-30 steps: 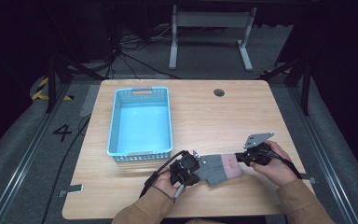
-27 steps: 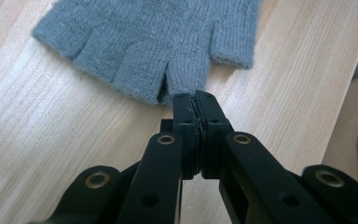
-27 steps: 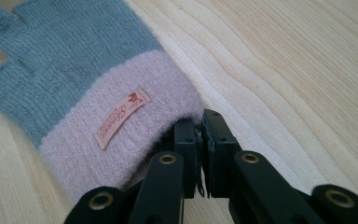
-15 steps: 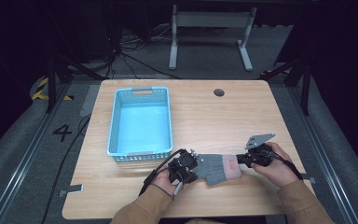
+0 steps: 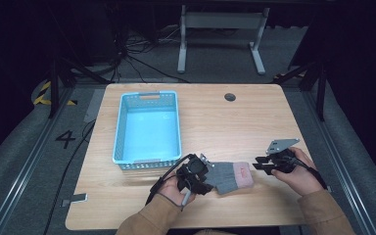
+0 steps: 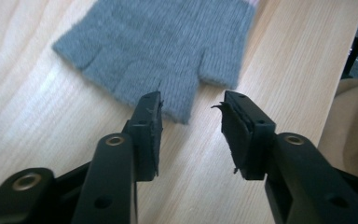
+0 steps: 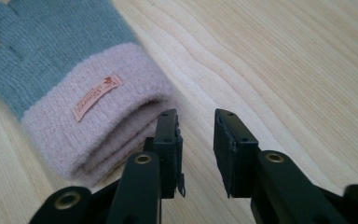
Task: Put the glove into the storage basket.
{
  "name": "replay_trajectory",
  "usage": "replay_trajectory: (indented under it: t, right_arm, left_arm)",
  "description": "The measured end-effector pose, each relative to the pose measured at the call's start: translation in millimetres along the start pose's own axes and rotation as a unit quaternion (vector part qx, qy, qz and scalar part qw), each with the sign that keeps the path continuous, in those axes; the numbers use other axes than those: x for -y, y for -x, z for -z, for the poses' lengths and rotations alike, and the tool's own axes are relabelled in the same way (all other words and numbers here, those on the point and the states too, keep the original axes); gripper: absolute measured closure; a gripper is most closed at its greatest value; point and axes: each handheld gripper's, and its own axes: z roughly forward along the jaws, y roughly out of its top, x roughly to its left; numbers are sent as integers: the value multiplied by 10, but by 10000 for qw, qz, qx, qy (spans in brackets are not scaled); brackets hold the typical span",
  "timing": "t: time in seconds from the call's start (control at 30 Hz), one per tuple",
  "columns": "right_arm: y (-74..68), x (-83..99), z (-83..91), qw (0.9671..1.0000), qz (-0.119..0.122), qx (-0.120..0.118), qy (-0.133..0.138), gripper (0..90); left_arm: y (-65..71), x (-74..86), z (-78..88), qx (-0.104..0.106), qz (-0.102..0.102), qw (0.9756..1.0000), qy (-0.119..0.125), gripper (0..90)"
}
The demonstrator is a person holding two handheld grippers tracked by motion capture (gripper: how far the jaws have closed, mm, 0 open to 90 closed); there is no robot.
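Glove (image 5: pixel 230 176) released; both grippers newly parted.

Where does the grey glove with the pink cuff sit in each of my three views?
High view: glove lies flat near the table's front edge, between the two grippers.
Left gripper view: its grey finger end is top centre, just beyond the jaw tips.
Right gripper view: its cuff end is at upper left.
Shared landmark: the wooden tabletop.
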Motion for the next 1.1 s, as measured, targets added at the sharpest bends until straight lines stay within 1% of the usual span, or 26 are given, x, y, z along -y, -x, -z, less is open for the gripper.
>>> replay_trajectory:
  t: [0.07, 0.13, 0.2, 0.3, 0.37, 0.43, 0.5, 0.6, 0.67, 0.77, 0.83, 0.87, 0.93, 0.97, 1.0, 1.03, 1.1]
  right_arm:
    - [18, 10, 25, 9999, -98, 27, 63, 636]
    - [37, 15, 52, 9996, -230, 47, 161, 596]
    - [53, 23, 73, 9992, -338, 68, 205, 554]
    - [84, 32, 105, 9987, -431, 149, 238, 486]
    - [102, 35, 126, 9982, -493, 202, 293, 470]
    - [112, 32, 144, 9980, -483, 193, 348, 446]
    - [114, 27, 156, 9980, -462, 194, 387, 444]
    - [116, 31, 168, 9979, -456, 135, 447, 431]
    - [122, 44, 181, 9978, -452, 142, 460, 420]
    - [128, 75, 209, 9969, -653, 169, 411, 421]
    - [130, 96, 224, 9963, -757, 148, 389, 442]
    - [128, 105, 232, 9959, -815, 124, 367, 443]
    - [120, 122, 243, 9955, -879, 97, 353, 452]
    - [116, 130, 245, 9954, -884, 86, 357, 453]
    - [110, 137, 251, 9953, -900, 79, 346, 456]
    - [104, 145, 256, 9954, -894, 72, 349, 457]
    - [92, 158, 271, 9951, -918, 55, 363, 458]
  left_arm:
    - [4, -33, 30, -35, 32, 9999, 93, 522]
    - [-2, -71, 55, -44, 68, 9997, 245, 497]
    - [-4, -109, 77, -44, 69, 9994, 336, 490]
    - [0, -176, 73, -53, 66, 9991, 423, 485]
    - [-3, -224, 60, -85, 60, 9988, 468, 472]
    - [-15, -266, 43, -69, 94, 9985, 536, 448]
    - [-35, -300, 11, -105, 101, 9984, 555, 423]
    - [-71, -336, -41, -166, 148, 9980, 595, 371]
    - [-89, -356, -72, -158, 150, 9978, 621, 344]
    - [-92, -380, -112, -286, 107, 9974, 654, 301]
    - [-95, -392, -137, -339, 71, 9970, 690, 258]
    - [-97, -396, -152, -299, 39, 9973, 666, 238]
    - [-88, -409, -189, -353, 3, 9975, 608, 211]
    - [-87, -414, -211, -296, -15, 9976, 633, 189]
    - [-91, -417, -227, -221, -100, 9976, 644, 158]
    - [-81, -421, -248, -177, -78, 9975, 678, 147]
    - [-70, -431, -291, -234, -110, 9973, 683, 102]
